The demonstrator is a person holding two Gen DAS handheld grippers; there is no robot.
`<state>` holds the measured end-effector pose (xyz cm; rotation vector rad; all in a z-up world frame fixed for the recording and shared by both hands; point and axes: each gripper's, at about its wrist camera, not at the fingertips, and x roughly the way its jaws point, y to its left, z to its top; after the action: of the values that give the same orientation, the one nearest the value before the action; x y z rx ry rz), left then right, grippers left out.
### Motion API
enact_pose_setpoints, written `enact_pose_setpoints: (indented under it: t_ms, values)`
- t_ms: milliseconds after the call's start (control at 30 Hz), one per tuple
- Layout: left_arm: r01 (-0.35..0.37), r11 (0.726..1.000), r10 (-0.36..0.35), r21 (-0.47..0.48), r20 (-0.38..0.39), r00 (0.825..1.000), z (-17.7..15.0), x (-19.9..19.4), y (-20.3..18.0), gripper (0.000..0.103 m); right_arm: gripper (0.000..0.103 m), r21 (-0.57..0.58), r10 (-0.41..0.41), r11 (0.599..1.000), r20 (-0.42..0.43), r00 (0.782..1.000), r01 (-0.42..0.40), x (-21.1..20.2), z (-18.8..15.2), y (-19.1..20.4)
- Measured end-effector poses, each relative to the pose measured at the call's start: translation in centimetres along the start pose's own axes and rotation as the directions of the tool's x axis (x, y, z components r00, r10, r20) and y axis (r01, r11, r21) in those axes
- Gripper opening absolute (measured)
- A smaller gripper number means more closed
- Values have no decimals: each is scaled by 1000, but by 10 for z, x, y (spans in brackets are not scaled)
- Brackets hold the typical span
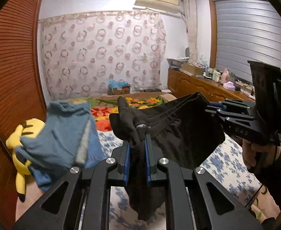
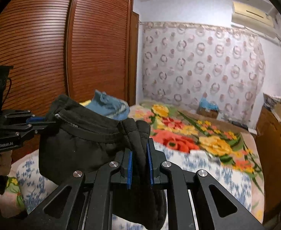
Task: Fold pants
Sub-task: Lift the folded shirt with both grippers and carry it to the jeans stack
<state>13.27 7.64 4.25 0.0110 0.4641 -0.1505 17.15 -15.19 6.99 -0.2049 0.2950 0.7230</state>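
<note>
Black pants (image 1: 178, 126) hang in the air above the bed, stretched by the waistband between both grippers. My left gripper (image 1: 137, 143) is shut on a bunched end of the dark fabric, which droops below the blue pads. My right gripper (image 2: 139, 153) is shut on the other end of the pants (image 2: 79, 140), and cloth sags beneath it too. Each gripper shows in the other's view: the right gripper (image 1: 215, 108) at the right, the left gripper (image 2: 42, 121) at the left, both clamped on the waistband.
A bed with a blue-and-white sheet (image 1: 226, 164) and a flowered blanket (image 2: 188, 134) lies below. A blue garment (image 1: 64, 134) and a yellow plush toy (image 1: 21, 153) lie at the left. A wooden wardrobe (image 2: 64, 48) and a cluttered dresser (image 1: 207, 84) flank the bed.
</note>
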Motion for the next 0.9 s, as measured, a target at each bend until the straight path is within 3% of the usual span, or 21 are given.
enact_pose_setpoints:
  t_ms: [467,900]
  values:
    - [-150,984,156,-95,60,986,40,24,74,14,13,-45,91,995,69,993,-88,96,46,-32]
    - [-240,940,262,-241,62,963,28,28,130,14,13,-118,177,978,52,983,-170,186,70,-35]
